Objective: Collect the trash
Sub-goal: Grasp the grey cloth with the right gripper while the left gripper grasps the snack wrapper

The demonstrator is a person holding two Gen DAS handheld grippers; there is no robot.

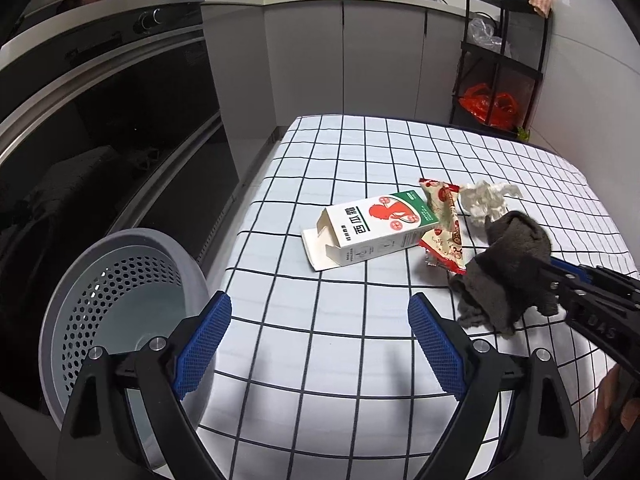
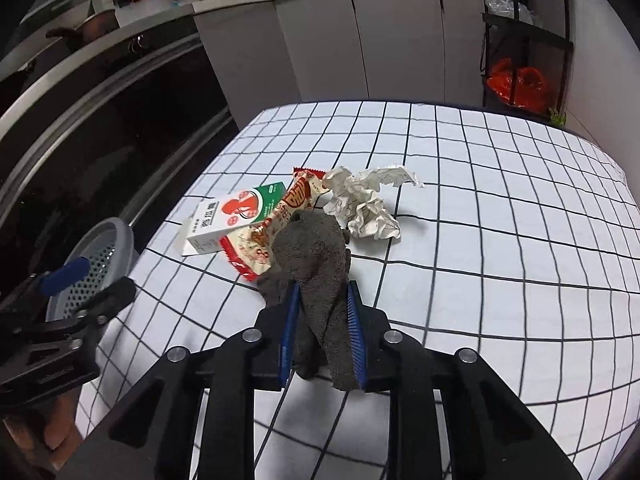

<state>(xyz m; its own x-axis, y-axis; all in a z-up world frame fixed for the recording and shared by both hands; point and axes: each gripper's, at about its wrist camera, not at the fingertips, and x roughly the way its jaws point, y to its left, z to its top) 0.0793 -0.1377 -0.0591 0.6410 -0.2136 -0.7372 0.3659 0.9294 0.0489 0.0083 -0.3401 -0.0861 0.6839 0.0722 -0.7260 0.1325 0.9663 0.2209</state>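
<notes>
My right gripper (image 2: 322, 332) is clamped on a dark grey rag (image 2: 310, 248), which bunches up between the blue pads and hangs over the table (image 2: 500, 240). My left gripper (image 1: 320, 344) is spread wide with nothing between its pads, low over the checked cloth near the table's left edge. Just beside that edge stands the grey perforated bin (image 1: 120, 280); I can see only its pale bottom inside, no trash. The trash lies together mid-table: an opened box (image 2: 236, 216) on its side, a red-and-cream wrapper (image 2: 276, 216) touching it, and a crumpled paper (image 2: 364, 204) just beyond. The rag's front end overlaps the wrapper in my right view.
</notes>
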